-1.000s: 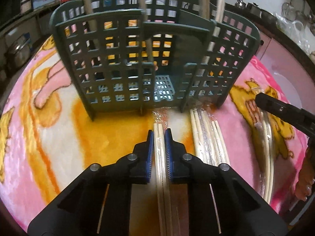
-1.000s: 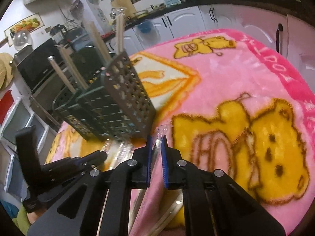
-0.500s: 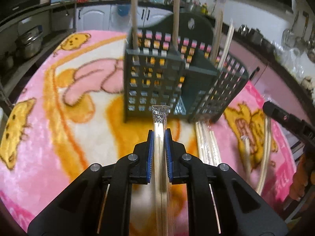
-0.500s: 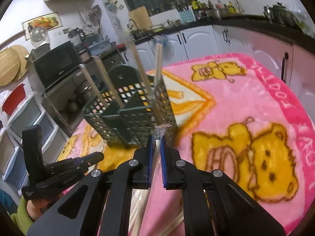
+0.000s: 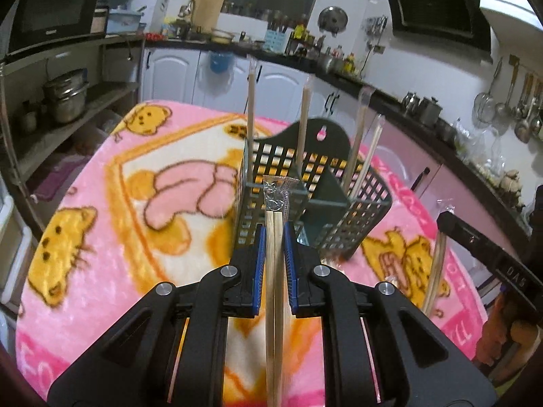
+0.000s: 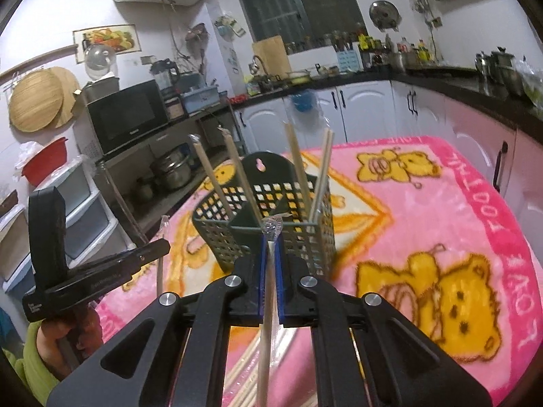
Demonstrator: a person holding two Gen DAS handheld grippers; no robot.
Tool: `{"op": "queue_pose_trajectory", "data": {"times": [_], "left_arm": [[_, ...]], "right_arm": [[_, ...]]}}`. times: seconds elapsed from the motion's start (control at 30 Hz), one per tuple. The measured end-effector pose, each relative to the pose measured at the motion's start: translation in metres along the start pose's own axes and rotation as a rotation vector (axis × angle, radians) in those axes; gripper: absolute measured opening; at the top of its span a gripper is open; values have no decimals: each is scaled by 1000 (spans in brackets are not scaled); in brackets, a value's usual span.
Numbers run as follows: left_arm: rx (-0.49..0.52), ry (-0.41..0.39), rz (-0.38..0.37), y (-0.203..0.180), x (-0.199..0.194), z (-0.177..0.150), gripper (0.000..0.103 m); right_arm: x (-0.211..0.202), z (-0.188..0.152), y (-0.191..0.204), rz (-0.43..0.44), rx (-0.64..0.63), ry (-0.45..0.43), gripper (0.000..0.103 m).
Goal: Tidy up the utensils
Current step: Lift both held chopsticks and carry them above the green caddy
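1. Both grippers are carrying wrapped chopsticks: the left gripper (image 5: 274, 237) is clamping one pair of wrapped chopsticks (image 5: 274, 271), and the right gripper (image 6: 270, 257) is pinching another wrapped pair (image 6: 268, 305).
2. Each is pointing at the green utensil basket (image 6: 298, 237), where several pairs are standing already.
3. Next, I'd judge, each pair needs tipping upright over an open compartment.
4. The surface is wearing a pink bear blanket (image 6: 424, 210); kitchen cabinets (image 5: 176, 74) are lining the walls behind.

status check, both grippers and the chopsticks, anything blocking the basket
Left gripper shut on wrapped chopsticks. Right gripper shut on another wrapped pair. Both lifted, facing green basket. Nothing blocking; four pairs already standing inside.
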State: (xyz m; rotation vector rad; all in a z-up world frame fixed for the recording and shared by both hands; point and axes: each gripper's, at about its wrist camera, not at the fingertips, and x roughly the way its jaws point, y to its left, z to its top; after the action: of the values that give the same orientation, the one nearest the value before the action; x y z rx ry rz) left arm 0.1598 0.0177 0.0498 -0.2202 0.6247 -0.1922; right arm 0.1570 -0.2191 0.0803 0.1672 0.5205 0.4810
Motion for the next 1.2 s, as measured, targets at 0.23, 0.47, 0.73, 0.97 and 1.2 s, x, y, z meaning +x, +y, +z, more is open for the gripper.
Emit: {"op": "queue_pose_trajectory", "data": {"times": [0.23, 0.47, 0.73, 0.97, 1.2], "left_arm": [[6, -47, -20, -4, -15, 10, 7], [22, -78, -45, -11, -24, 18, 7], [35, -120, -72, -17, -32, 33, 3], [46, -144, -89, -23, -33, 46, 3], [76, -190, -100, -31, -39, 64, 3]], "right_arm": [[-7, 9, 12, 22, -27, -31, 5], [-13, 20, 26, 47, -55, -72, 5], [-14, 34, 39, 69, -77, -113, 5], [-14, 48, 46, 74, -94, -144, 5], [-21, 68, 46, 71, -97, -198, 5]]}}
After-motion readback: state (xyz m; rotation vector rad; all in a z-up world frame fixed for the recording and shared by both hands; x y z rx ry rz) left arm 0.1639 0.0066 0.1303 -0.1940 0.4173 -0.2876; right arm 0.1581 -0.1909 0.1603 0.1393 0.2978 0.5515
